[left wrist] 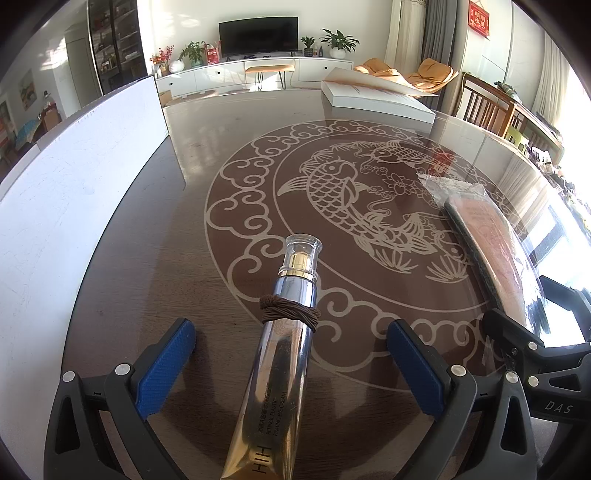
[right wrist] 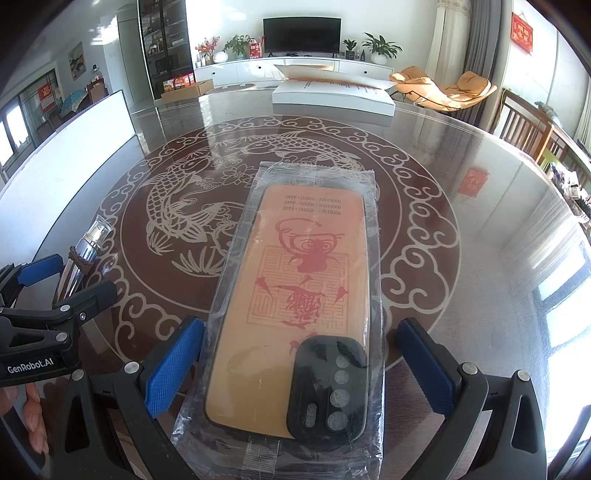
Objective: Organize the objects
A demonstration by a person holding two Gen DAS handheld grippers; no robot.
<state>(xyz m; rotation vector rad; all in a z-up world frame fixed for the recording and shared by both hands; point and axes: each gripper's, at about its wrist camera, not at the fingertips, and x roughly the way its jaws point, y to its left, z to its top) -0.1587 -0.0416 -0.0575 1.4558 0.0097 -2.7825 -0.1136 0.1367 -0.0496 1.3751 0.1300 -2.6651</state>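
The left tongs point(left wrist: 291, 369) are spread wide, their blue pads point(left wrist: 166, 365) clear on both sides of a silver cream tube point(left wrist: 280, 354) that lies flat on the bench point(left wrist: 192, 206) between them, cap end pointing away. A brown hair tie point(left wrist: 290, 314) is wound around the tube just below its clear cap point(left wrist: 303, 251). Just beside, the right tongs point(right wrist: 299, 365) are spread too, standing either side of a phone case point(right wrist: 295, 295) sealed in a clear plastic bag point(right wrist: 314, 177); the case lies face down, orange with a red print, its black camera block nearest the tongs, and the pads do not touch the bag. A hand point(right wrist: 35, 421) shows at the lower left edge of the right view, behind the other tool. Both things rest on the big round carp design point(left wrist: 332, 184) in the glossy bench top. To the left, a white board point(left wrist: 74, 184) stands along the bench edge. At the far side lies a flat white box point(right wrist: 332, 96) with its lid raised. Beyond the bench are a white cabinet point(right wrist: 295, 68) carrying a television point(right wrist: 301, 35) and potted plants, and an orange lounge chair point(right wrist: 443, 90) by the curtains.
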